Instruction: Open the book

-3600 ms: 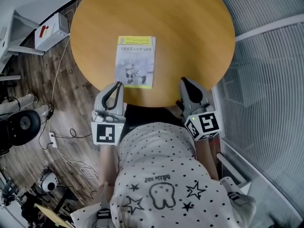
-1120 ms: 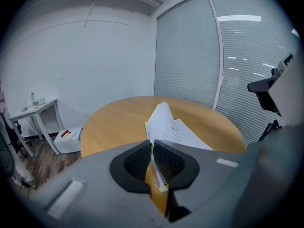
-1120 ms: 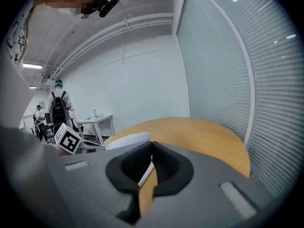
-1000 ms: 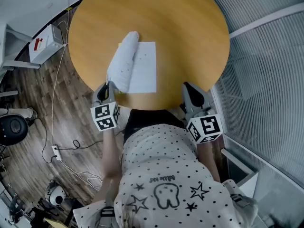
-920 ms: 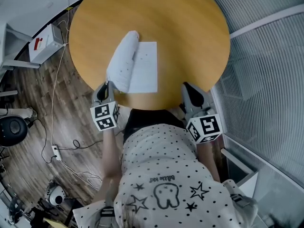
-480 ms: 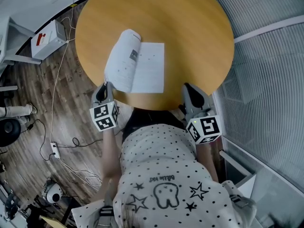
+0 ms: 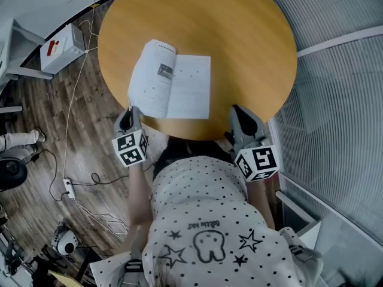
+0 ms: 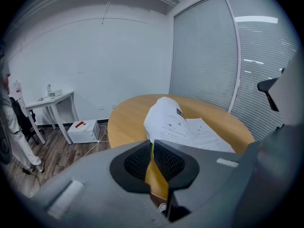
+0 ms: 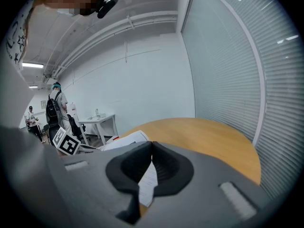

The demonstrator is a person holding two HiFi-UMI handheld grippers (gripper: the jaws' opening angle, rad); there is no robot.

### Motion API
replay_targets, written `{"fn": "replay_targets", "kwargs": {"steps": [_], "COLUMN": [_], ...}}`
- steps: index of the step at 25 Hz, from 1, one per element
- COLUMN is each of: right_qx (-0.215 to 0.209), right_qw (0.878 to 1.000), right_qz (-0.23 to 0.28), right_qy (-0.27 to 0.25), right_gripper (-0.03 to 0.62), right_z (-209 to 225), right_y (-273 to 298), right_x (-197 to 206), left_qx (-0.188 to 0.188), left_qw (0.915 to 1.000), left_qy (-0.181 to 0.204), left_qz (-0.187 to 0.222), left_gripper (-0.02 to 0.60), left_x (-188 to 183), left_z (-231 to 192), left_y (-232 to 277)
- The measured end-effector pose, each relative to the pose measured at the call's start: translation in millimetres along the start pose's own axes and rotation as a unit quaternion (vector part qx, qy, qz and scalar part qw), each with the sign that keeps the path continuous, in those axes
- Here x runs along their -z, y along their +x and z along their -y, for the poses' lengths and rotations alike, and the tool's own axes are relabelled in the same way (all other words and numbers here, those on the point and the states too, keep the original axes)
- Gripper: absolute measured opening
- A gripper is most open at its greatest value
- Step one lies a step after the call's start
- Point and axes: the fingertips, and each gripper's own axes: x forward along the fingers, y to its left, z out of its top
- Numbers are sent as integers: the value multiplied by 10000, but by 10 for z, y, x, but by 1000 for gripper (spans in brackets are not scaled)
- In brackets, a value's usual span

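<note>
The book (image 7: 179, 91) lies open on the bench (image 7: 239, 40) near its front-left edge, left leaves lifted and curled. The left claw (image 7: 127, 113), almost pressed together, pinches their near corner. The right claw (image 7: 236, 115) sits just right of the book at the front edge, jaws pressed together on nothing.

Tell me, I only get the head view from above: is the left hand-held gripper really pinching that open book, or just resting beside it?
Observer: The left gripper view shows the left hand-held gripper shut on the edge of the book's raised leaf.
Visitor: And the right one?
Observer: Its own view shows the right hand-held gripper shut on nothing.
Visitor: Anyone else around?
Observer: Yes, people stand near a white table across the room.
</note>
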Motion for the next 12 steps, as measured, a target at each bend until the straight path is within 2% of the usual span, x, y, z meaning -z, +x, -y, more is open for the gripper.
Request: {"fn": "replay_targets", "kwargs": {"steps": [12], "right_qx": [0], "right_qw": [10000], "right_qz": [-6], "right_qy": [-72], "right_gripper": [4], "right_z": [-161], "right_y": [120], "right_x": [-77], "left_qx": [-51], "left_qw": [9997], "left_qy": [-195], "left_qz": [-106], "left_gripper": [29], "left_x": [115], "left_z": [-247], "left_y": [37]}}
